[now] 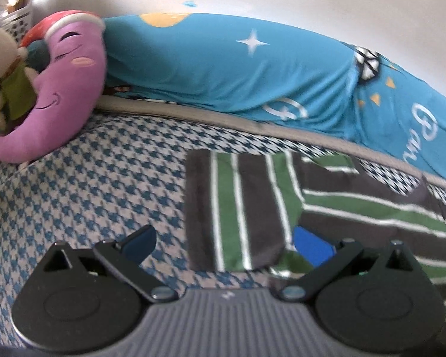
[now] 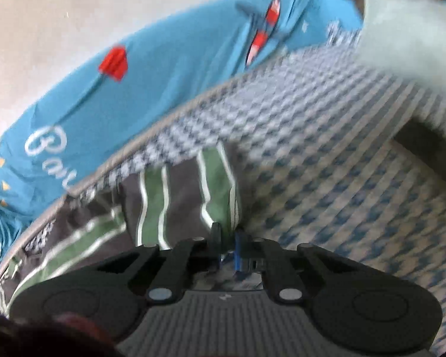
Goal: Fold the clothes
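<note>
Left wrist view: striped garment [image 1: 252, 208] lies part-folded on bed [image 1: 104, 178]; left tongs [image 1: 226, 244] spread wide, empty. Right tongs [image 2: 227, 238] pinch garment's edge. Likely mid-fold; next needs carrying edge across.

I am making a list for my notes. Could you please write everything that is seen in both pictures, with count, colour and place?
Striped garment: one, grey, green and white, lying partly folded on the bed.
Bed cover: one, blue and white check, under the garment.
Quilt: one, turquoise with prints, along the wall.
Moon cushion: one, purple, far left.
Soft toy: one, cream, against the cushion.
Basket: one, white, top left corner.
Pale fabric: one, whitish, top right, blurred.
Left gripper: open, over the garment's edge.
Right gripper: shut on the garment's edge.
</note>
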The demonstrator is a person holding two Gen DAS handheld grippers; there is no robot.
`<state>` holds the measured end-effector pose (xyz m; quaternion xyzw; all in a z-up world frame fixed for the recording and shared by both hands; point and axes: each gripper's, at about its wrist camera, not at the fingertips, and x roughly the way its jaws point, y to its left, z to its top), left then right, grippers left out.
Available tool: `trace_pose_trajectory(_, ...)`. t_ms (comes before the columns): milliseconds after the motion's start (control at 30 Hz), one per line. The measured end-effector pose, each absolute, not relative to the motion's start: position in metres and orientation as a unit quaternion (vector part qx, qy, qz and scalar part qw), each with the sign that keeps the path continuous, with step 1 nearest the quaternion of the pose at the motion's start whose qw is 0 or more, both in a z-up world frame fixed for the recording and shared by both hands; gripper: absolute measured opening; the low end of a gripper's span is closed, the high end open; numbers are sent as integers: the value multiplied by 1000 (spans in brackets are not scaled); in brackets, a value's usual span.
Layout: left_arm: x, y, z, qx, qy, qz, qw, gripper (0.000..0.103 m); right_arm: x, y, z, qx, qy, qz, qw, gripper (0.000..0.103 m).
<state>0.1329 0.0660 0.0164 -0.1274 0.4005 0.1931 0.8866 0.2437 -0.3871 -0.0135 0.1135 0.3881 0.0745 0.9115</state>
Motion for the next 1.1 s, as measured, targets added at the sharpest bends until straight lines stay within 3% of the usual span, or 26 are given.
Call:
trace_pose_trajectory(133,135,81,16,-147,400,209,880,103,242,-387,-15,93,407,51,907,11)
trace_pose_trajectory(400,144,93,8,-143,400,219,879,103,224,-387,4,105,354,60,927,30)
trace_pose_trajectory(1100,180,141,-34,-175,401,170,883,102,187,-317,-13,81,401,213,887,32)
